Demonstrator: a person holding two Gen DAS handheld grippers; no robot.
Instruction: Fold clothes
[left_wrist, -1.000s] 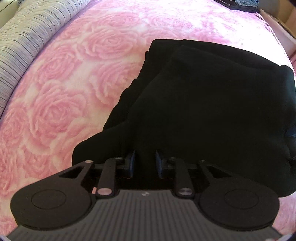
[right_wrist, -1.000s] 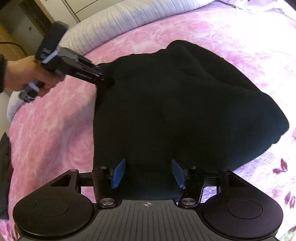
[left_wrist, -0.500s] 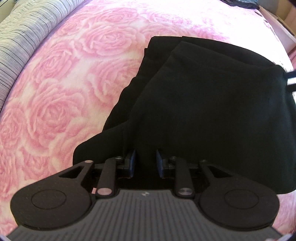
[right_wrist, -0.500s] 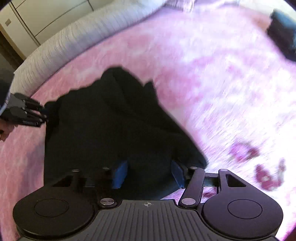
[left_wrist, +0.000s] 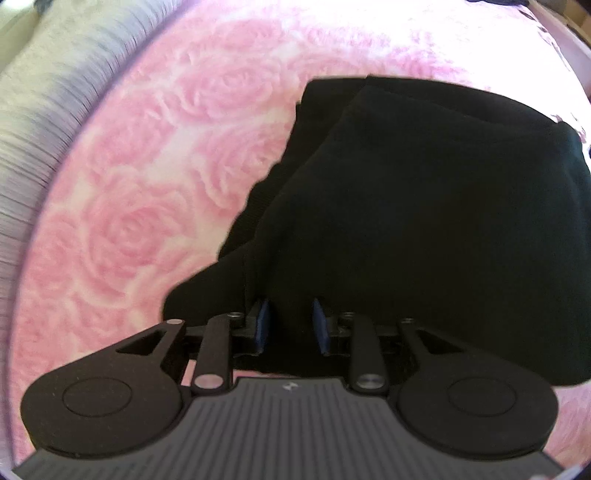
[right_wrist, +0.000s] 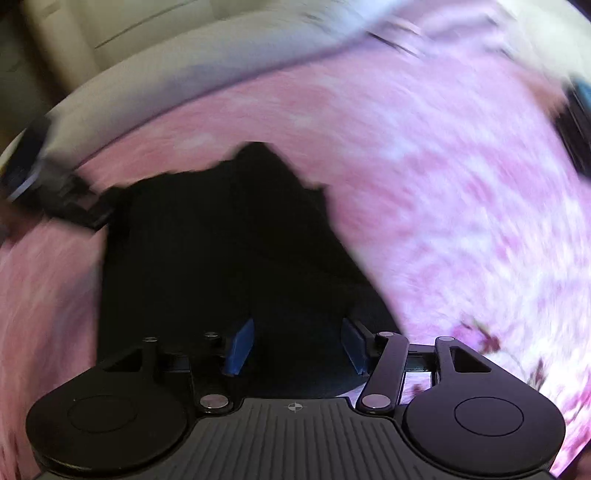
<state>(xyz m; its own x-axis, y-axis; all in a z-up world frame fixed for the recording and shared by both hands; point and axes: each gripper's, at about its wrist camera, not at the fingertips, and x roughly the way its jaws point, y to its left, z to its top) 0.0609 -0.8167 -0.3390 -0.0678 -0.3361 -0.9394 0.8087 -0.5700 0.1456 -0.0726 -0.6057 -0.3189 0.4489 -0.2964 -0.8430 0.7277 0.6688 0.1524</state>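
A black garment (left_wrist: 424, 206) lies folded in layers on the pink rose bedspread (left_wrist: 140, 229). My left gripper (left_wrist: 290, 325) sits at the garment's near edge with its jaws a little apart and black cloth between the blue pads. In the blurred right wrist view the garment (right_wrist: 229, 251) spreads ahead, and my right gripper (right_wrist: 295, 345) is open over its near edge. The left gripper (right_wrist: 74, 206) also shows there at the garment's far left corner.
A grey striped pillow (left_wrist: 40, 107) lies along the left edge of the bed. A dark item (right_wrist: 576, 125) lies at the far right of the bedspread. A wooden bed edge (left_wrist: 569, 40) shows at the upper right.
My left jaws have parted slightly, showing the blue pads. My right gripper has swung quickly away across the garment, blurring its view, and stays open.
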